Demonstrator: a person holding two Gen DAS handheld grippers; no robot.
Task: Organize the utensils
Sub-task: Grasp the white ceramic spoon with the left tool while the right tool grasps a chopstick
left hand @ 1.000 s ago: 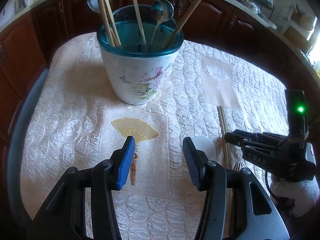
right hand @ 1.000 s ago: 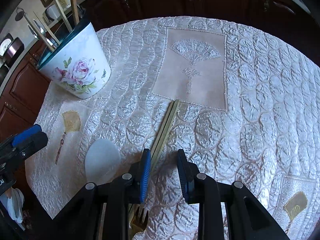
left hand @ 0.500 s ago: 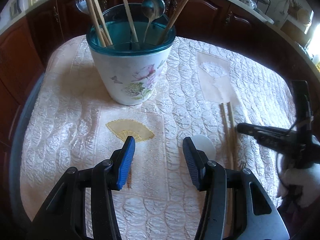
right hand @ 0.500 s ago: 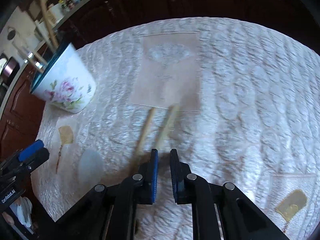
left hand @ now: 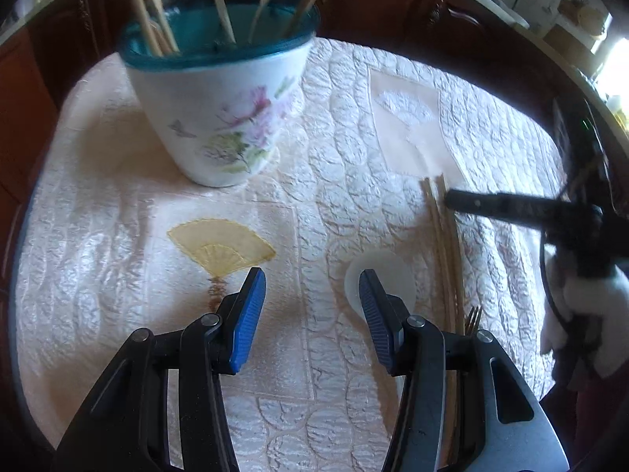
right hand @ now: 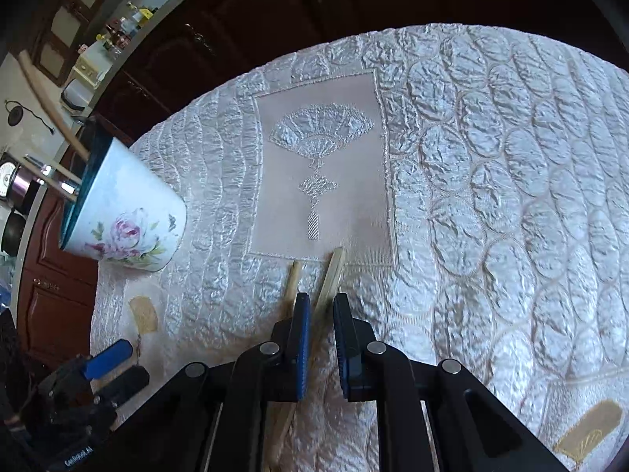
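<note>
Wooden chopstick point(right hand: 329, 279) is clamped by the right hand-held gripper point(right hand: 321, 338) for potting; the left hand-held gripper point(left hand: 312, 314) is kept released, spare.

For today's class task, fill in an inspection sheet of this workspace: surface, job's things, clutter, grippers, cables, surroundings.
Surface: quilted cream tablecloth with embroidered fan panels.
Job's things: floral pot already holding chopsticks and a spoon; loose chopsticks, a white spoon and a fork lie on the cloth.
Clutter: nothing seen.
Grippers: left gripper open over the cloth, empty; right gripper nearly shut with one chopstick between its pads, the other just outside.
Cables: a dark cable hangs by the right gripper.
Surroundings: dark wooden cabinets; countertop with small items, blurred.
</note>
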